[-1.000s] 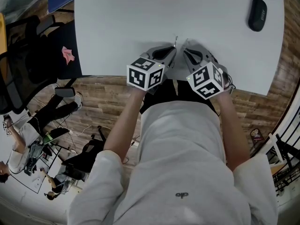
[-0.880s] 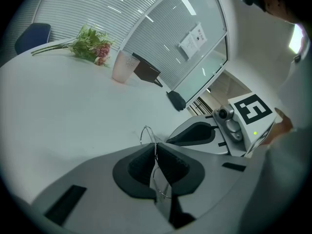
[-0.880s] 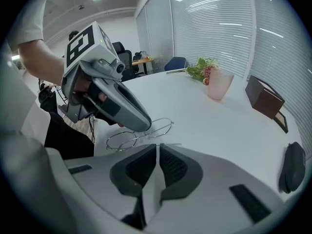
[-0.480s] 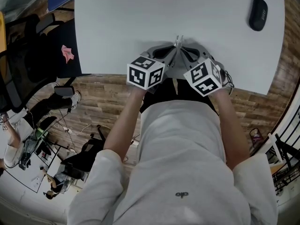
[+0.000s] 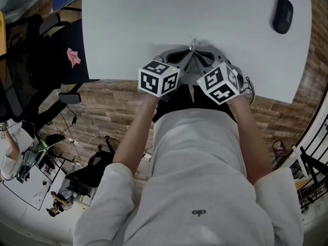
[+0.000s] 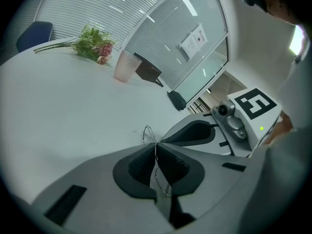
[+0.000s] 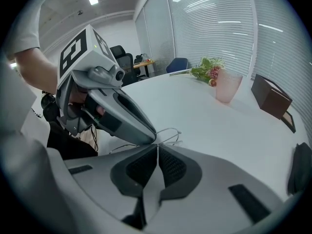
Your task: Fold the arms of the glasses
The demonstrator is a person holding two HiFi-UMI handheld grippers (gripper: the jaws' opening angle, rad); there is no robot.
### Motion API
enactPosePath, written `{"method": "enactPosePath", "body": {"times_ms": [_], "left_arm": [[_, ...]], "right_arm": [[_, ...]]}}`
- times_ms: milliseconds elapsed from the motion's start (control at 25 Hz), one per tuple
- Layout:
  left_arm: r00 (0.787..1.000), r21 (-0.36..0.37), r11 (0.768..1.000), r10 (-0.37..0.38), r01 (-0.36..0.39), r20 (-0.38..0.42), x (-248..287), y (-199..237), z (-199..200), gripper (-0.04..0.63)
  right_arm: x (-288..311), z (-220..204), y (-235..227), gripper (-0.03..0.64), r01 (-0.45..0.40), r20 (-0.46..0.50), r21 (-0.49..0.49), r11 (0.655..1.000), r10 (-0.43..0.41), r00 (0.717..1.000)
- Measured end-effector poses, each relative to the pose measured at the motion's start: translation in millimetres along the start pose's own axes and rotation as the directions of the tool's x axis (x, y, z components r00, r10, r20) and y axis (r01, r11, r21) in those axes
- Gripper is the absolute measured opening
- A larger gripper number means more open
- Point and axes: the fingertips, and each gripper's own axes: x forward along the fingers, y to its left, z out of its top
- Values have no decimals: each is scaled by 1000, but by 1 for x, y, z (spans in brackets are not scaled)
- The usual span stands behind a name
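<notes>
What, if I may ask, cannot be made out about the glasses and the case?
Left gripper view: the glasses are mostly hidden by the left hand-held gripper; arms' fold unclear.
Head view: glasses too small.
Right gripper view: the case is cut by the edge.

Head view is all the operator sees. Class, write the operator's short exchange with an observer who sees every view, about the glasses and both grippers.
Operator: Is anything gripped on my left?
Observer: Yes, the left gripper is shut on the thin wire frame of the glasses.
Operator: And on the right?
Observer: The right gripper has just been closing its jaws; the wire is pinched at their tips.
Operator: What lies past my view's top edge?
Observer: Flowers beside a pink cup.
</notes>
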Motion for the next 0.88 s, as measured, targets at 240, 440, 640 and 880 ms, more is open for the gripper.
{"method": "enactPosePath", "body": {"times_ms": [240, 440, 640, 880], "left_arm": [[1000, -1, 1000, 1, -1, -5, -2, 1, -2, 30], [1000, 2, 1000, 7, -7, -8, -4, 1, -1, 29], [1000, 9, 1000, 10, -10, -11, -10, 0, -1, 29], [1000, 20, 999, 25, -25, 2, -13, 0, 5, 29]], "right_arm": [[1, 1, 2, 18, -8, -2, -5, 1000, 8, 1000], [0, 2, 2, 18, -8, -2, -10, 1000, 8, 1000], [0, 8, 3, 18, -8, 9, -15, 1000, 8, 1000], [-6, 14, -1, 18, 5, 29, -16, 1000, -5, 1000]]}}
